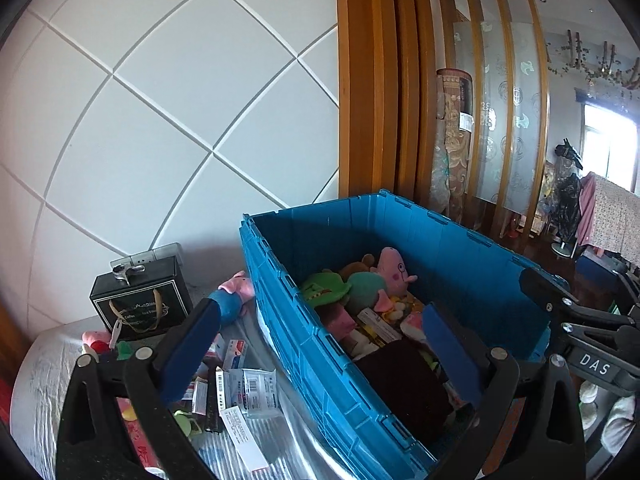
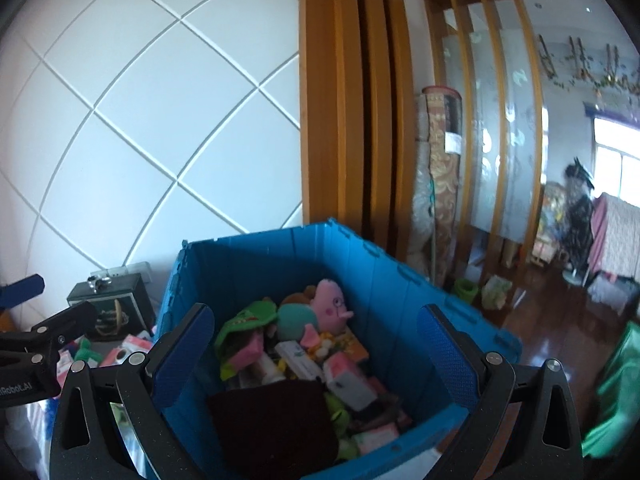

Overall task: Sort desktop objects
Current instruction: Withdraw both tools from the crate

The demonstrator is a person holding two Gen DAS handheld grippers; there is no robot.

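Right wrist: empty right tool point(image 2: 316, 356), jaws apart, over blue crate point(image 2: 360, 264).

wall point(image 1: 168, 92): white, diagonal grooves | wooden slat partition point(image 1: 492, 92) | dark glossy floor point(image 2: 560, 320) | bright window point(image 1: 608, 148)

table point(image 1: 48, 364) bears crate point(image 1: 304, 344), bag point(image 1: 140, 300), perhaps boxes point(image 1: 248, 392).

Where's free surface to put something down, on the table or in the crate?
Table: bare cloth along the left edge, and a strip between the black gift bag and blue crate. The pile of small boxes by the crate's near wall is crowded. Inside the crate, toys and boxes cover the floor; only the dark cloth lies flat.
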